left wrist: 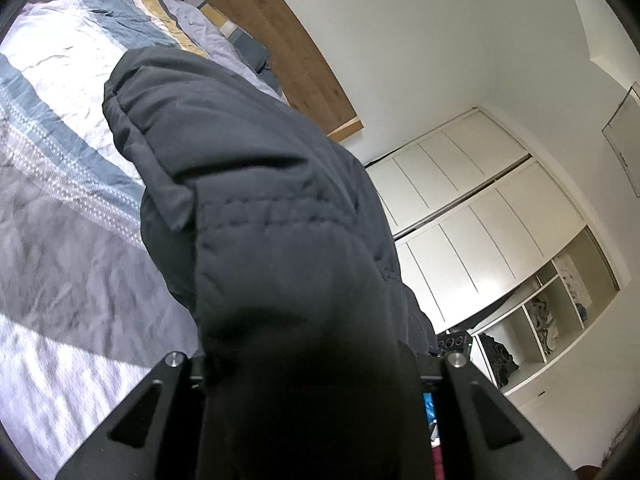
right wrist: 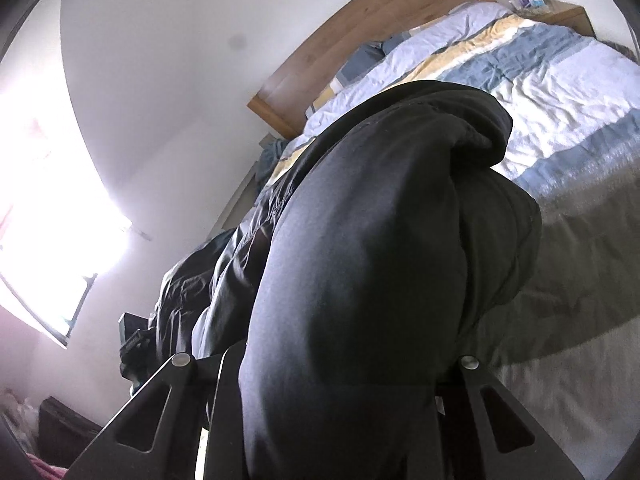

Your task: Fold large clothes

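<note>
1. The left gripper (left wrist: 310, 364) has its jaws closed on a thick fold of the dark padded jacket (left wrist: 256, 184); the cloth bulges up between the two black arms and hides the fingertips.
2. From that grip the jacket stretches away from the camera, lifted above the bed (left wrist: 60, 200), with a stitched seam across it and a small flap at its left side.
3. The right gripper (right wrist: 326, 368) likewise has its jaws clamped on the jacket (right wrist: 360, 220), which fills the space between the arms and covers the fingertips.
4. In the right wrist view the jacket rises in a rounded hump, its far edge rolled over, and more dark cloth hangs in folds to the left, beside the bed's edge.
5. The bed carries a striped cover (right wrist: 560, 80) in white, blue, grey and yellow.
6. A wooden headboard (right wrist: 360, 32) stands against the white wall.
7. White wardrobe doors (left wrist: 460, 208) and open shelves (left wrist: 552, 312) show behind the jacket in the left wrist view.
8. A bright window (right wrist: 48, 200) lies at the left of the right wrist view.
</note>
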Available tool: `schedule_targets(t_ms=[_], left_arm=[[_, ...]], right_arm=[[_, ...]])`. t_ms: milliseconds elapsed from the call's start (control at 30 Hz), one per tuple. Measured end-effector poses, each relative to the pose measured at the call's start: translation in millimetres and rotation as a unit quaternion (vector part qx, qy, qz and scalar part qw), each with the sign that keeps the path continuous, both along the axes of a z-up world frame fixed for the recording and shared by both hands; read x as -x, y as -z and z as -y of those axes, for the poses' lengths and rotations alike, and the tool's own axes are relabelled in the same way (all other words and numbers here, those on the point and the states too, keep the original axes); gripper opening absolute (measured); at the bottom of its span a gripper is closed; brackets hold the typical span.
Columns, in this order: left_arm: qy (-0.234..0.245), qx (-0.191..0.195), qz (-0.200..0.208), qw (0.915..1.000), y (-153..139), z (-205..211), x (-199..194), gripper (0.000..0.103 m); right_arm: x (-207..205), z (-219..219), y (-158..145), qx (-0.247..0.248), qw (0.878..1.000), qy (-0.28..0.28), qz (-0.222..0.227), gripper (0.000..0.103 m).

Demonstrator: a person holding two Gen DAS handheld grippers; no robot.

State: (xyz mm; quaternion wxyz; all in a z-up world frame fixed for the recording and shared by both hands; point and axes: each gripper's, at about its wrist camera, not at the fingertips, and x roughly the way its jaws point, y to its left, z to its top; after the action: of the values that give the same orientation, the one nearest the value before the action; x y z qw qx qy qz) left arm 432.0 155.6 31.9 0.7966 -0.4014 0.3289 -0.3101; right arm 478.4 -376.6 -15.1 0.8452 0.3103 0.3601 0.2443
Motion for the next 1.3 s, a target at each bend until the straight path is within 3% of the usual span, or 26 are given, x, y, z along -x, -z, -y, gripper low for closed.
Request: schedule_targets(t_ms=[133,267,333,400,500,567,667,733,800,867,933,1000,1133,1300], left_arm=[[-0.002,-0.008,-0.022,0.9997,14.2,-2.0,2.9,0.020],[-0.015,-0.060,-0.064,0.9960,43.5,-1.4,-5.1,0.021],[-0.028,-0.106,-0.078,0.9909,52.6,-3.5,-7.0,0.021],[-0.032,-0.128,-0.093,0.9869,59.9,-7.5,-8.2,0.026],[-0.046,-0.154,-0.127,0.9788,66.7,-14.6,-7.9,0.040],[-0.052,-0.171,-0.147,0.9730,68.1,-17.7,-7.1,0.051],[-0.060,-0.181,-0.161,0.9684,73.9,-21.5,-8.3,0.057],[-0.072,-0.164,-0.165,0.9700,79.7,-33.4,-4.2,0.057],[-0.091,-0.114,-0.168,0.9750,92.8,-51.4,-4.7,0.058],[-0.137,-0.074,-0.163,0.9743,88.3,-73.7,0.3,0.063],[-0.190,-0.062,-0.151,0.9680,78.4,-95.4,14.2,0.066],[-0.212,-0.071,-0.156,0.9622,74.0,-105.1,19.5,0.067],[-0.238,-0.126,-0.143,0.9524,46.0,-99.2,49.7,0.067],[-0.223,-0.210,-0.124,0.9440,16.3,-62.0,92.5,0.068]], right_arm=[[6.1,12.4,23.9,-0.009,1.000,0.009,-0.019,0.024],[4.8,20.3,60.8,-0.002,0.998,0.028,-0.060,0.025],[2.3,23.9,79.4,0.017,0.996,0.037,-0.080,0.027],[0.4,32.3,95.0,0.015,0.994,0.047,-0.098,0.030],[-2.3,41.5,108.4,0.030,0.991,0.061,-0.116,0.040],[-1.1,42.1,109.6,0.049,0.989,0.064,-0.121,0.054],[-2.9,50.1,114.6,0.056,0.986,0.082,-0.137,0.072],[3.7,53.9,113.3,0.061,0.983,0.099,-0.140,0.088],[16.9,60.1,106.2,0.056,0.982,0.117,-0.136,0.103],[28.1,72.5,101.4,0.055,0.980,0.144,-0.125,0.103],[40.2,84.2,95.5,0.057,0.978,0.162,-0.119,0.103],[53.2,93.9,86.2,0.059,0.976,0.178,-0.110,0.103],[82.5,99.2,60.2,0.094,0.970,0.207,-0.086,0.103],[119.6,77.5,31.5,0.137,0.967,0.208,-0.062,0.103]])
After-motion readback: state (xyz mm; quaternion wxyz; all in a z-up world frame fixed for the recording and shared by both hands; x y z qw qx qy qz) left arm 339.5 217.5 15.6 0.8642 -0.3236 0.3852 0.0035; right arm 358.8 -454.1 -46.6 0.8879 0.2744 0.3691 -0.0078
